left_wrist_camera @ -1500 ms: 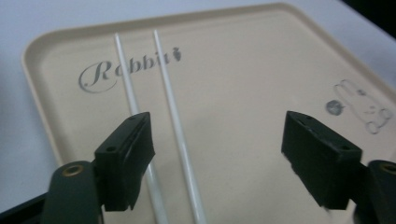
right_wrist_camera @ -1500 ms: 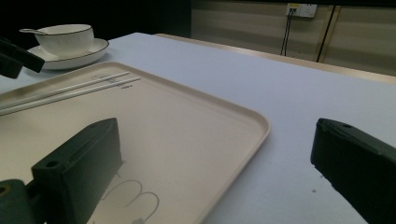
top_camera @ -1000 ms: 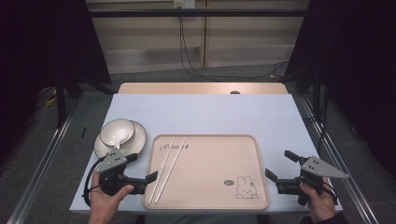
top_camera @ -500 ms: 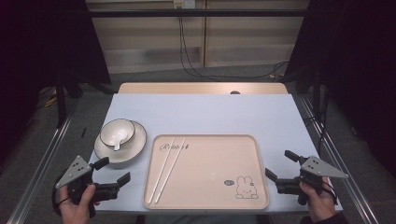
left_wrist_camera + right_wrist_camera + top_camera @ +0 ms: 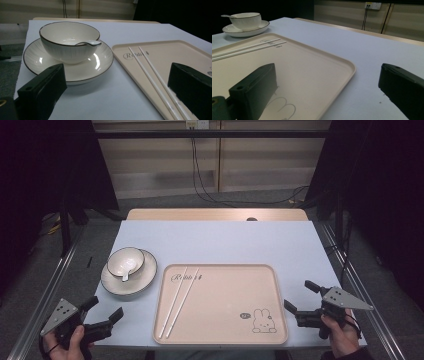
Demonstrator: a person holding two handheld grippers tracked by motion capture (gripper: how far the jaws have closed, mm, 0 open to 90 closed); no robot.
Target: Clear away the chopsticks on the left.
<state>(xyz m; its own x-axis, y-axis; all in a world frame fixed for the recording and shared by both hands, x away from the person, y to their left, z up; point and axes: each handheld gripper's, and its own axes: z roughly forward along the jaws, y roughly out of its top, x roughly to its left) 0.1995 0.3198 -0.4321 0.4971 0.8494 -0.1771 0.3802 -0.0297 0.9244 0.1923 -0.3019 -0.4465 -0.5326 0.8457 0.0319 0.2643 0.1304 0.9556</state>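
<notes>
From above, the left gripper [image 5: 106, 310] and right gripper [image 5: 299, 297] gape empty at the table's near corners; the left gripper view faces the bowl [image 5: 67, 41] on its saucer [image 5: 98, 63]; the right gripper view shows wide jaws over the tray [image 5: 329, 62].

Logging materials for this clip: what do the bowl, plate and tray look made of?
Bowl and plate: apparently glazed ceramic, glossy white with dark rims and sharp reflections. Tray: probably matte plastic or melamine, beige, with printed rabbit and dull sheen.

White bowl [image 5: 68, 42] upright on plate [image 5: 75, 68]
</notes>
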